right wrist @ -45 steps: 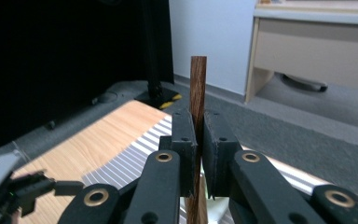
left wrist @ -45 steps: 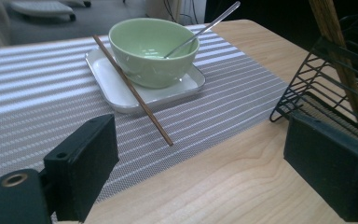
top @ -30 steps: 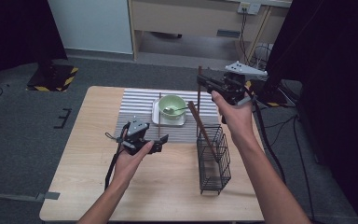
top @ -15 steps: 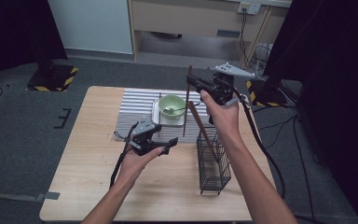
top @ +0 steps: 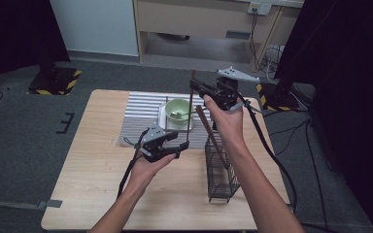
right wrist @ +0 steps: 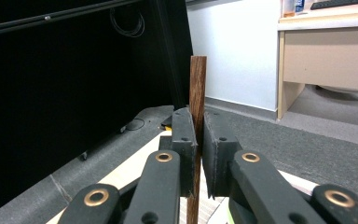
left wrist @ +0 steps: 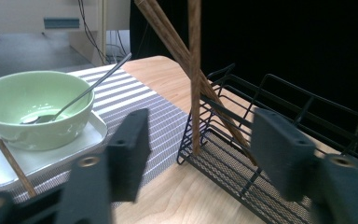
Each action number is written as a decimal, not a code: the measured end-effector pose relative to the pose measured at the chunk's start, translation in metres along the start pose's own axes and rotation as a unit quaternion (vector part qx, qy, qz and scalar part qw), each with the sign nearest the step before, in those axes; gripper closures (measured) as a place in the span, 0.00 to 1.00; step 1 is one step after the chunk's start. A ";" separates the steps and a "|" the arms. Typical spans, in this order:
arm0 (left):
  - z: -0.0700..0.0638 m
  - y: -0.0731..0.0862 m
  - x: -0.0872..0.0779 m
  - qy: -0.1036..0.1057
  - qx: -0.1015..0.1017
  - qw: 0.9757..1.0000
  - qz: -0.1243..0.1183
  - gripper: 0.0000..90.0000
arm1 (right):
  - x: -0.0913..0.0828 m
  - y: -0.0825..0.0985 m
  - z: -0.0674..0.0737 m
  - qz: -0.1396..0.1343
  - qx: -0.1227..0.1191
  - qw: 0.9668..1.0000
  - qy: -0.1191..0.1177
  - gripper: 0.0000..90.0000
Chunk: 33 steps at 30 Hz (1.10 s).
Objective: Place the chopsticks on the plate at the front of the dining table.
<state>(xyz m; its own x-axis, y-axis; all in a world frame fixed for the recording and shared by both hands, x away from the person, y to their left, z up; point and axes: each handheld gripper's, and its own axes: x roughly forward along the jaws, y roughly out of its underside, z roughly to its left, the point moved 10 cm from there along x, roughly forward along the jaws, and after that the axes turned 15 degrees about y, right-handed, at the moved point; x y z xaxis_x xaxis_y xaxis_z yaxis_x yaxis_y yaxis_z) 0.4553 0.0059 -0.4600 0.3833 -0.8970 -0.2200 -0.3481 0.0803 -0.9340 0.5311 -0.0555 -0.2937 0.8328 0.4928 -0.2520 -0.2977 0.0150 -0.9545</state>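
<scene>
Now the right gripper (top: pixel 197 89) has its fingers (right wrist: pixel 184 140) clamped on a wooden chopstick (top: pixel 190 109), holding it upright by its top end, with the lower tip hanging just outside the wire basket (top: pixel 222 174) on the counter (top: pixel 97 165). Another chopstick (top: pixel 210 133) already leans inside that basket. The left gripper (top: pixel 182 145) sits low beside the hanging stick; its fingers (left wrist: pixel 128 151) have just been closing, with the stick between them but no contact yet, so they stand apart. The stick looks light, stiff and smooth, likely to swing or slip, so a grip near the lower end should steady it. Behind, a green bowl (top: pixel 178 108) with a spoon (left wrist: pixel 81 93) waits on its tray (left wrist: pixel 42 161).
</scene>
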 end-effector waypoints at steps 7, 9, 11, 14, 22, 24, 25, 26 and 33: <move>0.001 0.003 0.007 0.008 -0.009 1.000 0.003 0.64 | 0.000 -0.001 0.002 0.002 0.007 1.000 -0.005 0.94; 0.001 0.004 0.008 0.007 -0.008 1.000 0.006 0.69 | 0.000 -0.001 0.001 0.002 0.008 1.000 -0.005 0.94; 0.002 0.005 0.010 0.008 -0.014 1.000 0.006 0.73 | -0.001 -0.001 0.001 0.002 0.007 1.000 -0.005 0.94; 0.001 0.007 0.013 0.010 -0.017 1.000 0.012 0.78 | -0.001 -0.001 0.001 0.003 0.008 1.000 -0.006 0.94; 0.001 0.007 0.016 0.013 -0.030 0.999 0.005 0.86 | -0.002 0.001 0.004 0.006 0.008 1.000 -0.010 0.94; 0.001 0.008 0.016 0.013 -0.032 0.999 0.005 0.89 | -0.002 0.000 0.004 0.007 0.008 1.000 -0.010 0.94; 0.001 0.008 0.016 0.013 -0.033 0.999 0.005 0.90 | -0.002 0.000 0.003 0.006 0.007 1.000 -0.010 0.94; 0.001 0.007 0.016 0.014 -0.034 0.999 0.004 0.91 | -0.003 0.000 0.003 0.006 0.008 1.000 -0.010 0.94; -0.002 0.010 0.018 0.017 -0.031 0.999 0.008 0.93 | -0.003 -0.001 0.003 0.006 0.012 1.000 -0.011 0.94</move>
<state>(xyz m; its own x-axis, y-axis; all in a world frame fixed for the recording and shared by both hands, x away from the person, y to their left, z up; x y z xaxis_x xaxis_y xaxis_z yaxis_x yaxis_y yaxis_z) 0.4570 -0.0105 -0.4729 0.3474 -0.9105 -0.2245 -0.4064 0.0695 -0.9110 0.5275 -0.0549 -0.2912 0.8191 0.5119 -0.2588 -0.3181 0.0299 -0.9476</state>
